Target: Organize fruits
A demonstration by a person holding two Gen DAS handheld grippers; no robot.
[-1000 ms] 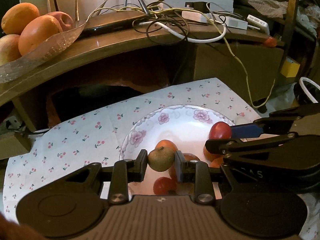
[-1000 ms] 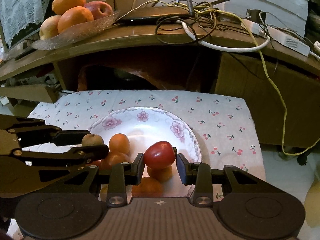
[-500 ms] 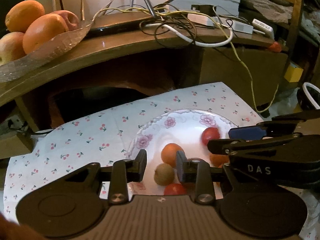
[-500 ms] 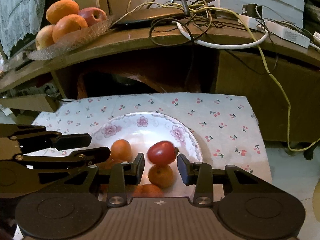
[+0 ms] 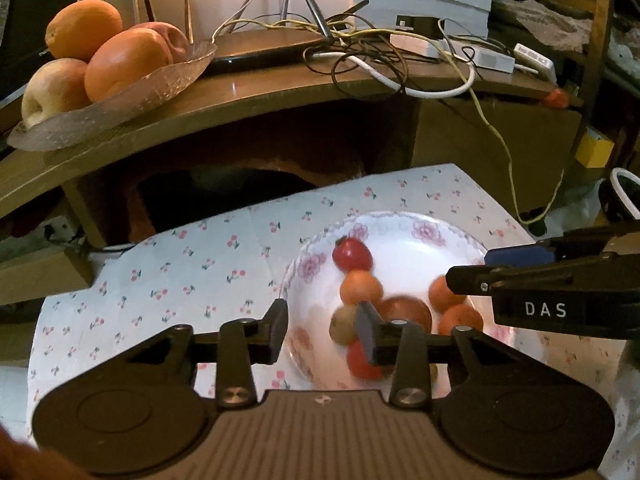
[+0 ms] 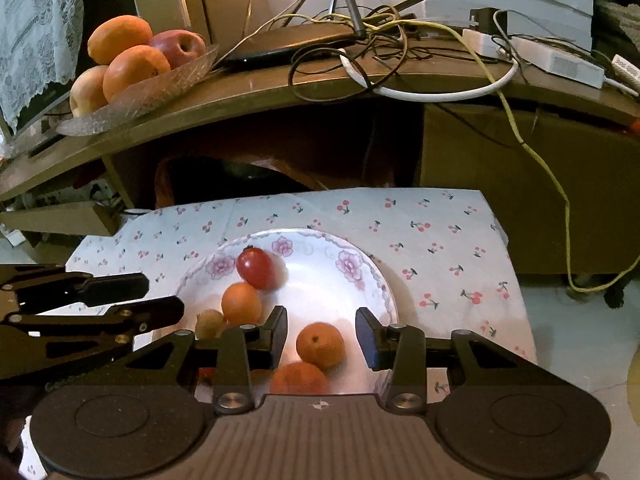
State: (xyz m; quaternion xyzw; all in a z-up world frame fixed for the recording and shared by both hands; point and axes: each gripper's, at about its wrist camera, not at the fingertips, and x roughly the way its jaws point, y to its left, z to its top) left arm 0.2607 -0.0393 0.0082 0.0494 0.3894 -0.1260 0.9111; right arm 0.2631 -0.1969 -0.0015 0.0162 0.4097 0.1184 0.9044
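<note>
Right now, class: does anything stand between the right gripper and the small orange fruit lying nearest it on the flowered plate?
Nothing visible does. The right gripper, jaws opening and empty, hovers over the small orange fruit on the flowered plate.

White plate (image 6: 376,280) with pink flower rim, flat on a cherry-print cloth (image 6: 440,232). In it: red cherry tomato (image 6: 255,268) at far side, small orange (image 6: 241,304) touching it, brownish-green fruit (image 6: 210,323) beside that, two more oranges (image 6: 320,345) nearer, apart from the row
</note>
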